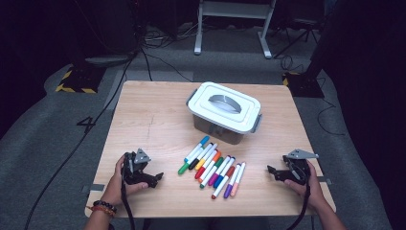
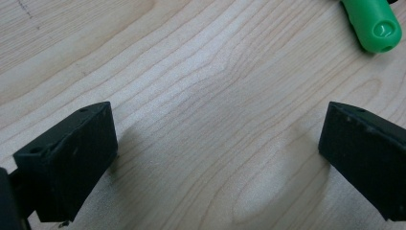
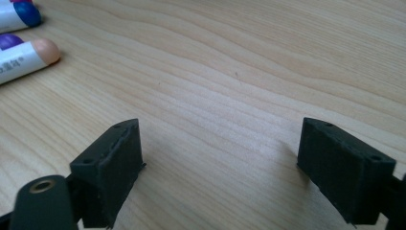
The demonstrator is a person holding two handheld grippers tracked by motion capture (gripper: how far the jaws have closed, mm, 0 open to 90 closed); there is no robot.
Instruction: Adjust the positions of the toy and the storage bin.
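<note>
Several coloured markers lie in a loose row at the middle front of the wooden table. Behind them stands a clear box with a white lid that has a grey handle. My left gripper rests on the table at the front left, open, with only bare wood between its jaws. A green marker end lies beyond it. At the front right my right gripper rests open too, nothing between its jaws. A peach-tipped marker lies ahead of it to the left.
The table's front edge runs just behind both hands. Cables trail over the grey floor at the left, and a white stand rises behind the table. Bare wood separates each gripper from the markers.
</note>
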